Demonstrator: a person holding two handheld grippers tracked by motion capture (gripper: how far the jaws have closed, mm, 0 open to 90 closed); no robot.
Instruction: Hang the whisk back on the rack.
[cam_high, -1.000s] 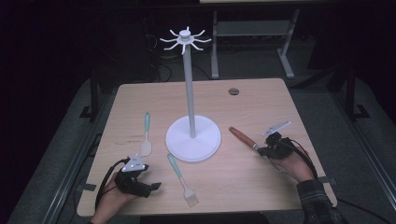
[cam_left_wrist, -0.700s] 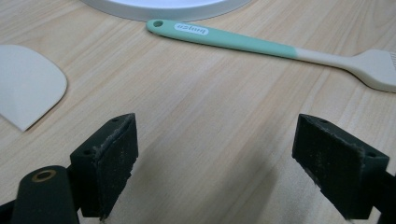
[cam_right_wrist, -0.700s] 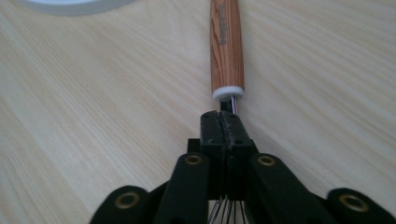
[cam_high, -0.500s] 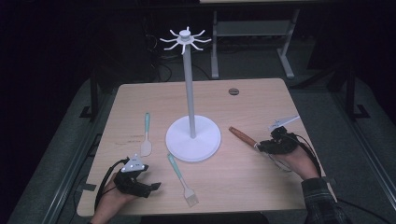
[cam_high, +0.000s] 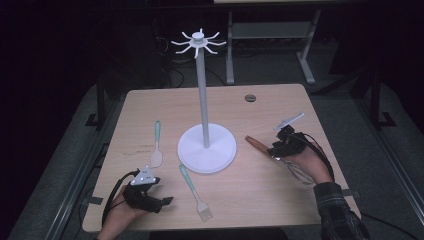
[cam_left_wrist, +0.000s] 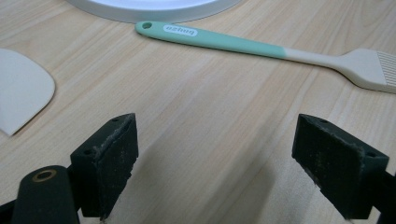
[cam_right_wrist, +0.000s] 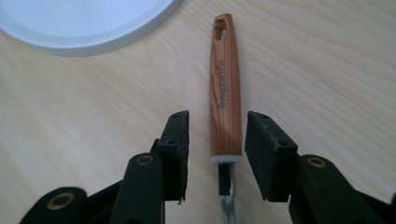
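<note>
Right gripper (cam_right_wrist: 217, 156) jaws just opening, part-open astride wooden-handled tool (cam_right_wrist: 225, 88), pads clear; tool lies on table (cam_right_wrist: 327, 70) beside stand base (cam_right_wrist: 84, 28), apparently released. Left gripper (cam_left_wrist: 215, 163) wide, empty, near brush (cam_left_wrist: 261, 46).

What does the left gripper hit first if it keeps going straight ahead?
Probably the green-handled brush, lying crosswise ahead of the open left gripper. Bare table comes before it, the white stand base just beyond; height is unclear.
</note>
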